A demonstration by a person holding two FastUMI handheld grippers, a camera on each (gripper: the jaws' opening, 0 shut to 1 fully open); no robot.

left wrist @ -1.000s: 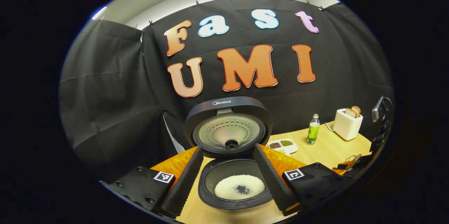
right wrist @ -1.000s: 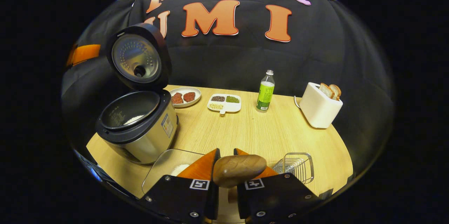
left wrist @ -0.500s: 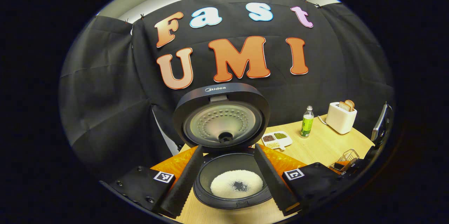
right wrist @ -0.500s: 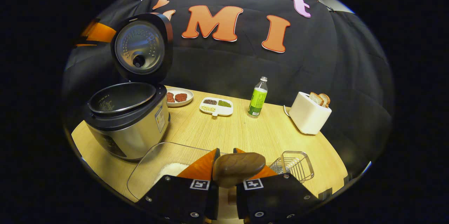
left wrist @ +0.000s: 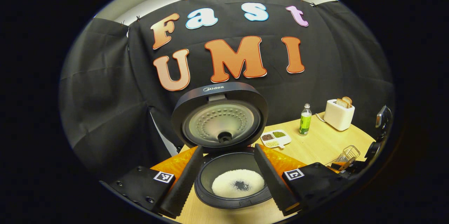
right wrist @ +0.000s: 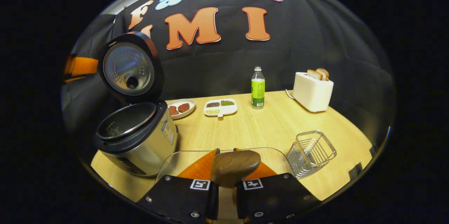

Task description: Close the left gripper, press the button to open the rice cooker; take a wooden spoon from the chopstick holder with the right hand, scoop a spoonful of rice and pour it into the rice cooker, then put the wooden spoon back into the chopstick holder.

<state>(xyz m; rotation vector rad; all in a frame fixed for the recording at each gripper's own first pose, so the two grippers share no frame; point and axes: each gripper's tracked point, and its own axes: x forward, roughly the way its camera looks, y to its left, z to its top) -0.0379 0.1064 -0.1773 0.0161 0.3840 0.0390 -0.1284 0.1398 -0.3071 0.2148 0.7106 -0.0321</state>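
Observation:
The rice cooker (left wrist: 231,196) stands with its lid (left wrist: 219,115) up, and white rice (left wrist: 238,183) lies in its pot. My left gripper (left wrist: 228,147) is open just before the pot, one finger to each side of it, holding nothing. In the right gripper view the cooker (right wrist: 136,139) is at the left. My right gripper (right wrist: 226,151) is shut on the wooden spoon (right wrist: 235,166), whose bowl sits above the fingers. It hovers over a clear rice container (right wrist: 172,162). The wire chopstick holder (right wrist: 310,152) stands to its right.
At the back of the wooden table (right wrist: 259,129) are a green bottle (right wrist: 257,89), a white toaster (right wrist: 312,90) with bread, a sectioned dish (right wrist: 220,106) of beans and a small plate (right wrist: 180,106) with red pieces. The black cloth wall hangs behind.
My right gripper has turned and shifted with the spoon, so the wire holder now sits nearer at its right and the clear container lies under it. The left gripper has barely moved.

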